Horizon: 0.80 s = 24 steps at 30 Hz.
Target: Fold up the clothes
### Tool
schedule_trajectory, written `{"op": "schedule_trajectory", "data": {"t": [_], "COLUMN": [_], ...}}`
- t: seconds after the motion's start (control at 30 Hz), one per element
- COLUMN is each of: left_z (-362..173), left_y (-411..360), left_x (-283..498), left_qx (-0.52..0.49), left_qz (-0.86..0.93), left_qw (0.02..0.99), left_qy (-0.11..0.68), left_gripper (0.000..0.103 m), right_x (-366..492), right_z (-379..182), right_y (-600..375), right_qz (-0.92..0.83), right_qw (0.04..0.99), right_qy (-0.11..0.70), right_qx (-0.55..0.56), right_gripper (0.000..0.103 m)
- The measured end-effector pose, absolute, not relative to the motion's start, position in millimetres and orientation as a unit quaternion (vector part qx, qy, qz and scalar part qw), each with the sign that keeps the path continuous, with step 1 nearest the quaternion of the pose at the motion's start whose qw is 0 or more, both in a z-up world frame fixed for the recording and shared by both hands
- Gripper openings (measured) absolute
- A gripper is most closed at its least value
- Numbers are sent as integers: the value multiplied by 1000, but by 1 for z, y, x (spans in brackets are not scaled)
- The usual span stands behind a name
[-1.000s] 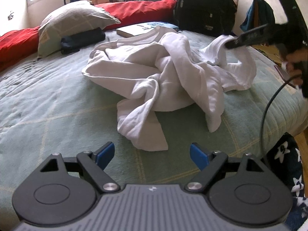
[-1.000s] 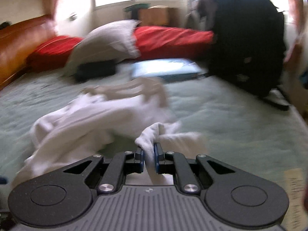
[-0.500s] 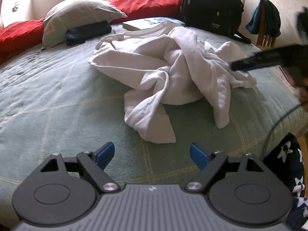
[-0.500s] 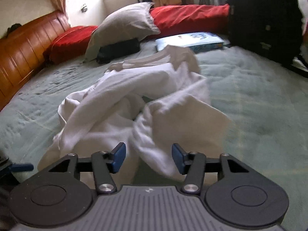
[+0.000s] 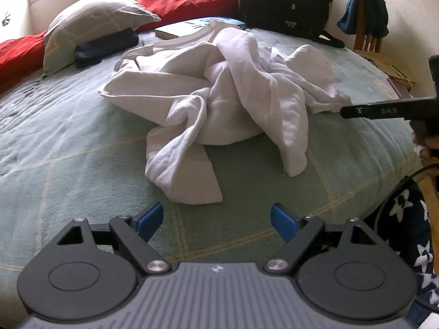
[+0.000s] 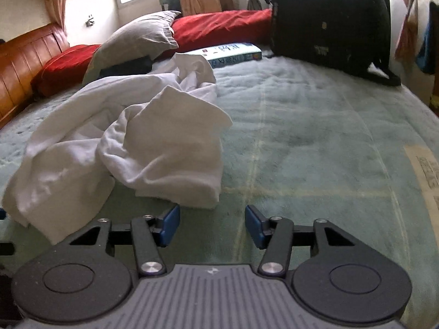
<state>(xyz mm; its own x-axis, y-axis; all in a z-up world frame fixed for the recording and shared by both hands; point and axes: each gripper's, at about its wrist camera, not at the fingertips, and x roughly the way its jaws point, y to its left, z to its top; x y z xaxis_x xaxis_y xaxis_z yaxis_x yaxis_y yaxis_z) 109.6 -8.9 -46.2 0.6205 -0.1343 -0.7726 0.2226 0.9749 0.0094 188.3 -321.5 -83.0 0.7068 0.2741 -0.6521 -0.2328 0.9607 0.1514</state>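
The left gripper (image 5: 216, 219) has a ribbed grey body with a small white mark at its top edge, two round black discs, black linkage arms fixed with silver screws, and blue pads (image 5: 149, 220). The right gripper (image 6: 212, 226) is built the same. Seen side-on, it is a slim black bar with faint lettering, trailing a black cable (image 5: 392, 192).

The right tongs (image 5: 346, 111) and the holding hand (image 5: 428, 142) are cut off by the left wrist view's edge.
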Motion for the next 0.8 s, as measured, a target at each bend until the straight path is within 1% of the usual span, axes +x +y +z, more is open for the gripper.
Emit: {"op": "schedule_trajectory", "data": {"t": [0.1,0.13,0.17,0.2,0.23,0.27,0.4,0.63,0.8], "left_z": [-46,-45,-45,-46,-46,-46,-47,-50,-48], "left_y": [-10,-10,-11,-12,-13,-13,-18,-30,-28], "left_x": [112,112,113,113,114,114,117,117,115], "left_qx": [55,57,58,60,61,62,66,79,74], "left_qz": [-92,-90,-88,-86,-85,-85,-88,-97,-98], "left_qw": [898,898,897,897,897,896,895,894,896], "left_qy": [426,427,428,429,430,431,433,430,427], "left_gripper": [85,85,85,85,85,85,85,86,85], "right_x": [200,204,208,211,213,214,209,199,188], "right_z": [-85,-86,-86,-86,-85,-83,-67,-37,-25], "right_y": [-317,-317,-317,-317,-319,-320,-339,-393,-400], "right_qz": [151,152,151,150,150,146,103,17,2], "right_qw": [926,926,927,928,927,929,941,955,961], "right_qy": [345,342,339,338,338,336,320,295,276], "right_qx": [43,47,49,53,57,57,29,25,20], "right_gripper": [58,57,49,34,27,12,11,11,11]}}
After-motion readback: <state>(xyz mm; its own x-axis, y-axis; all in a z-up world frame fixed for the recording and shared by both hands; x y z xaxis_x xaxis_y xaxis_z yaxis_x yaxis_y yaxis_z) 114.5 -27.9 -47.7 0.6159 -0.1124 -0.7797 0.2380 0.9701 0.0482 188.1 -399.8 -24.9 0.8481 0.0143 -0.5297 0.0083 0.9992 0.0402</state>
